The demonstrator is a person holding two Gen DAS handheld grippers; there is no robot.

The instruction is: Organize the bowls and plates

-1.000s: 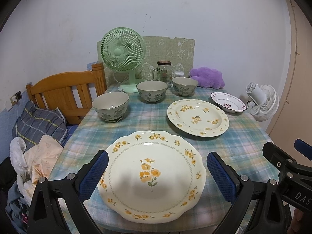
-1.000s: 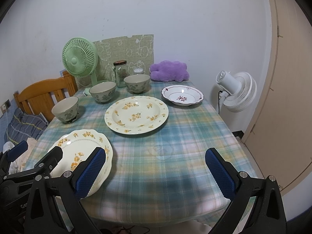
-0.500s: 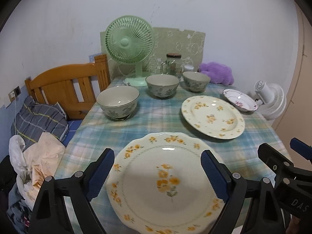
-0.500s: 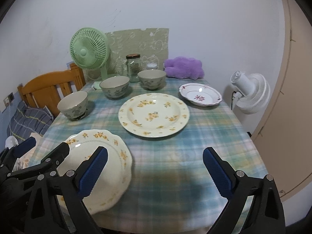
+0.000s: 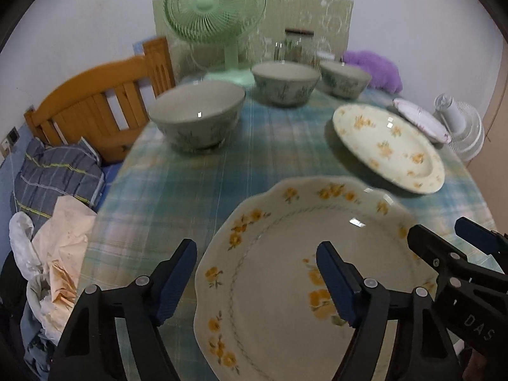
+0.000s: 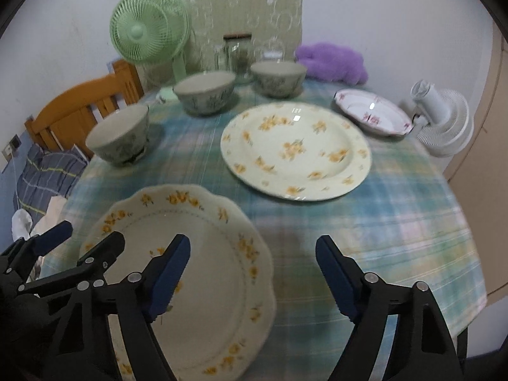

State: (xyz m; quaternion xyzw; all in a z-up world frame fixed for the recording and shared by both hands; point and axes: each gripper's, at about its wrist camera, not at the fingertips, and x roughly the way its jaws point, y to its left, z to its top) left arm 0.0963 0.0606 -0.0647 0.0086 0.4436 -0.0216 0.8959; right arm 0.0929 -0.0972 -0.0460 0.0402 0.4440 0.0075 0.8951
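A scalloped cream plate with yellow flowers [image 5: 285, 273] [image 6: 197, 254] lies at the table's near edge. My left gripper [image 5: 255, 276] is open, its jaws astride the plate's left rim. My right gripper [image 6: 252, 273] is open over the plate's right rim. A round yellow-flowered plate [image 5: 387, 146] [image 6: 295, 149] lies mid-table. A small pink-patterned dish [image 5: 419, 120] [image 6: 371, 114] lies at the far right. Three grey-green bowls stand in a row: left [image 5: 197, 117] [image 6: 120, 133], middle [image 5: 285, 82] [image 6: 206, 92], right [image 5: 344, 77] [image 6: 279, 76].
A green fan [image 5: 216, 6] [image 6: 146, 28], glass jars [image 6: 238, 54] and a purple plush [image 6: 333, 60] stand at the back. A wooden chair [image 5: 95, 108] and piled clothes [image 5: 54, 171] are at the left. A white fan [image 6: 441, 120] is beyond the right edge.
Both grippers moved forward and lower toward the scalloped plate. Their jaws have narrowed somewhat but stay open. The left gripper shifted left over the plate's left rim.
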